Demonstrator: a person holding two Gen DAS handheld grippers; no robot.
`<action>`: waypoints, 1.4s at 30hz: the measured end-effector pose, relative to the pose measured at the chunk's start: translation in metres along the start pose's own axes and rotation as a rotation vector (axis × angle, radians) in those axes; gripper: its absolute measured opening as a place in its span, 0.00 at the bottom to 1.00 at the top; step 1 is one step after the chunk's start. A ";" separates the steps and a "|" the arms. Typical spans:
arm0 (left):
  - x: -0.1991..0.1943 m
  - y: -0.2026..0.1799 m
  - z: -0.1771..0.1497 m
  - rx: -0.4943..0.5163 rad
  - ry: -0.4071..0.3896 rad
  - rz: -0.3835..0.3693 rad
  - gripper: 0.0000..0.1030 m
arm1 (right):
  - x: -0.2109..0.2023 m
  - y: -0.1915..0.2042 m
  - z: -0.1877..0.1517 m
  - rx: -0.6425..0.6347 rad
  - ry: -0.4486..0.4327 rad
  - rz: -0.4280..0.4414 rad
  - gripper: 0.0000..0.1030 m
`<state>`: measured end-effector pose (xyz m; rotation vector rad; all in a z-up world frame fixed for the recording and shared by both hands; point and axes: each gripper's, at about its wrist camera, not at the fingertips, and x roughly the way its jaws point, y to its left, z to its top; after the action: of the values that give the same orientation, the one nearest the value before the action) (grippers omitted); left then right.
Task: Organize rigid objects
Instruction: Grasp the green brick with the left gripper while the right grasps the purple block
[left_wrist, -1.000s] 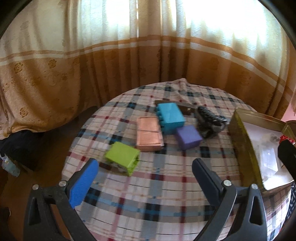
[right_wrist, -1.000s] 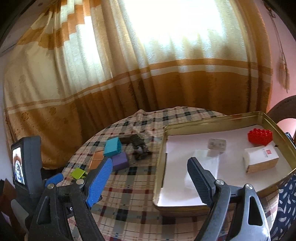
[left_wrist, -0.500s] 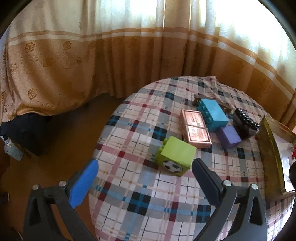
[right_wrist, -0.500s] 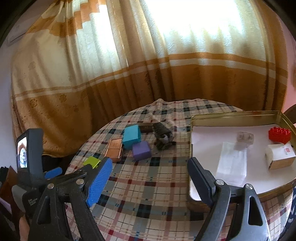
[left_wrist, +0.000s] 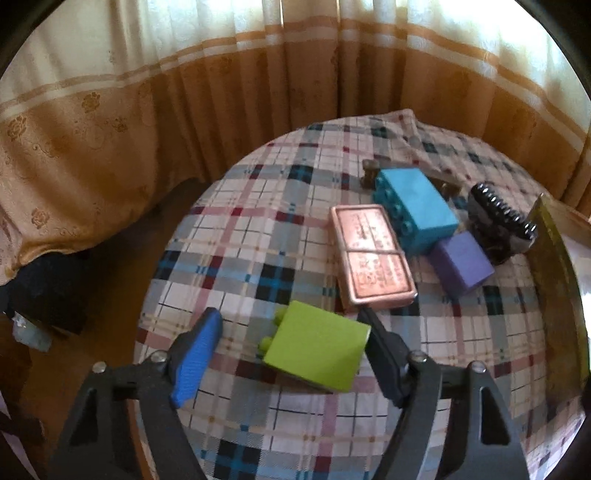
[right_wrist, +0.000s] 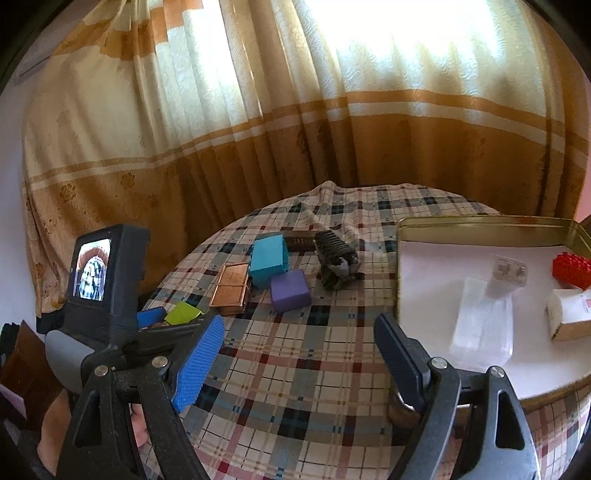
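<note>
No lettering we can actually read

We see embossed lines of text on the copper-coloured tin (left_wrist: 372, 256) lying mid-table, but they are too blurred for us to make out a single word. On the white box (right_wrist: 570, 317) at the right end of the tray (right_wrist: 480, 225) we find a small red mark, too small to read. The clear packet (right_wrist: 509, 269) farther back in that tray shows only pale shapes, no letters. The small screen (right_wrist: 90, 269) on the far-left device shows a picture, no text.
</note>
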<state>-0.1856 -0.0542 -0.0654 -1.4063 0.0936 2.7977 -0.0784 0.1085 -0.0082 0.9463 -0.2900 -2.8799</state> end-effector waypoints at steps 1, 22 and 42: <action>0.000 0.000 0.000 -0.003 -0.001 0.000 0.73 | 0.002 0.001 0.001 0.000 0.004 0.004 0.83; -0.016 0.018 -0.013 -0.141 -0.066 -0.033 0.45 | 0.104 0.023 0.025 -0.095 0.195 -0.050 0.62; -0.012 0.016 -0.013 -0.125 -0.052 -0.007 0.45 | 0.125 0.034 0.022 -0.163 0.245 -0.126 0.42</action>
<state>-0.1684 -0.0702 -0.0623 -1.3528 -0.0888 2.8775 -0.1911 0.0600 -0.0558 1.3102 0.0246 -2.7999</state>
